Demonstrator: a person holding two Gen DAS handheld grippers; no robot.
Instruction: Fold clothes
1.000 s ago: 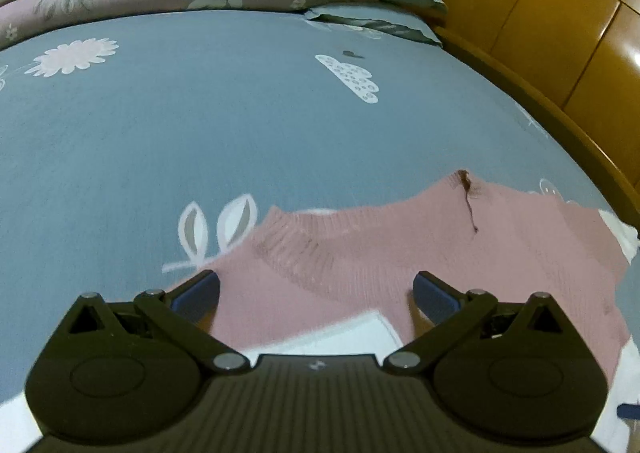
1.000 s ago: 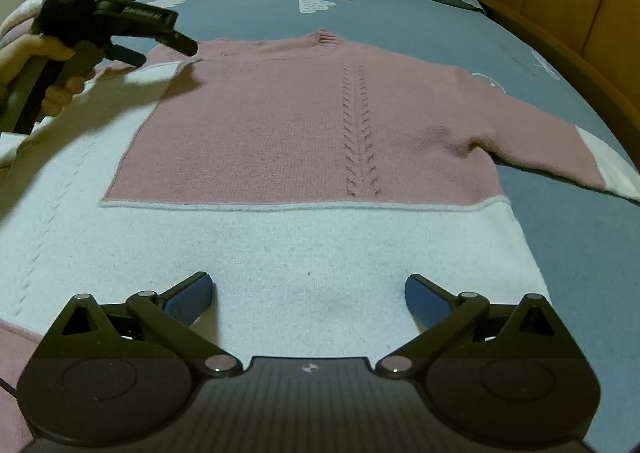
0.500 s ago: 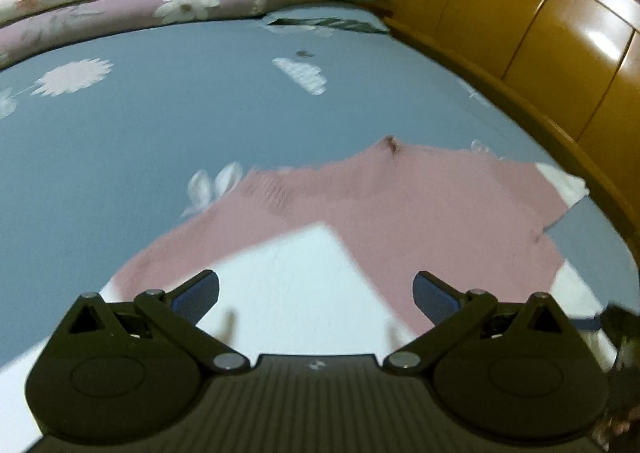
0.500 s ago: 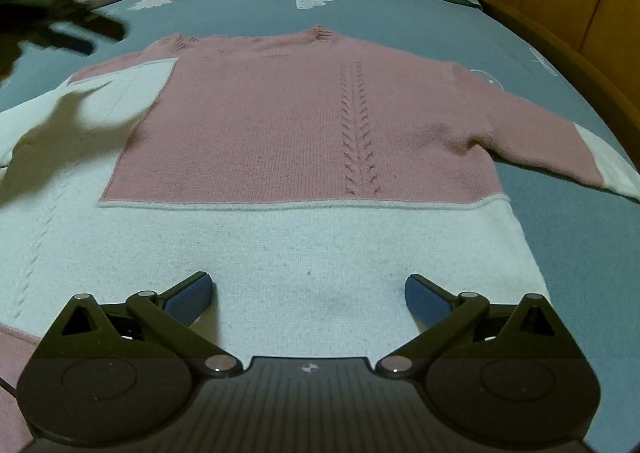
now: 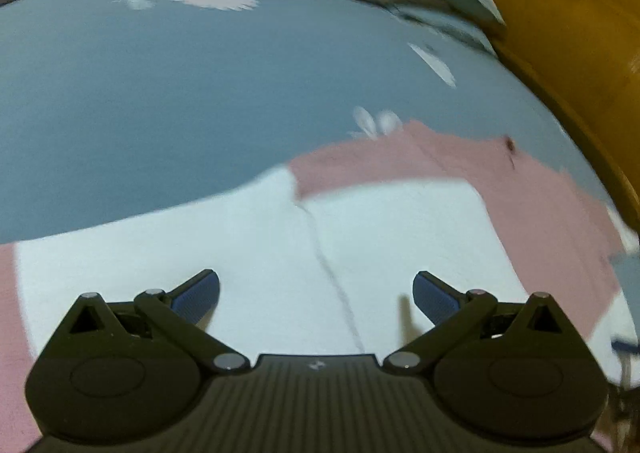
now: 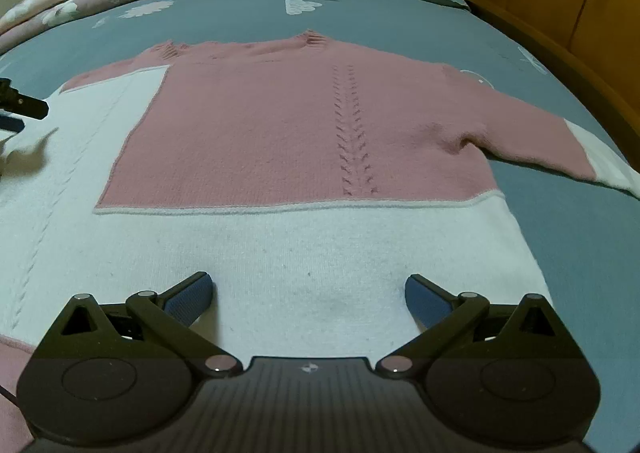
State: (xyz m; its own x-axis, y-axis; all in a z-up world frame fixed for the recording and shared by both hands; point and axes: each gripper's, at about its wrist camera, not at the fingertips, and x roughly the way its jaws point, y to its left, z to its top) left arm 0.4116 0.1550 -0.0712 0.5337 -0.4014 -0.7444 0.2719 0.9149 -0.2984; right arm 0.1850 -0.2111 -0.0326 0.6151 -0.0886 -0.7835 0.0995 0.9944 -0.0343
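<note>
Blue bedsheet under pink-and-white sweater, one side folded inward. Left gripper and right gripper both spread wide, empty, over white knit.

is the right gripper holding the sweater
No, the right gripper is open, its blue pads spread wide over the sweater and gripping no fabric.

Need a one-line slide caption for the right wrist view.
Open right tongs over the white hem of a pink-and-white sweater spread on a blue bedspread.
</note>
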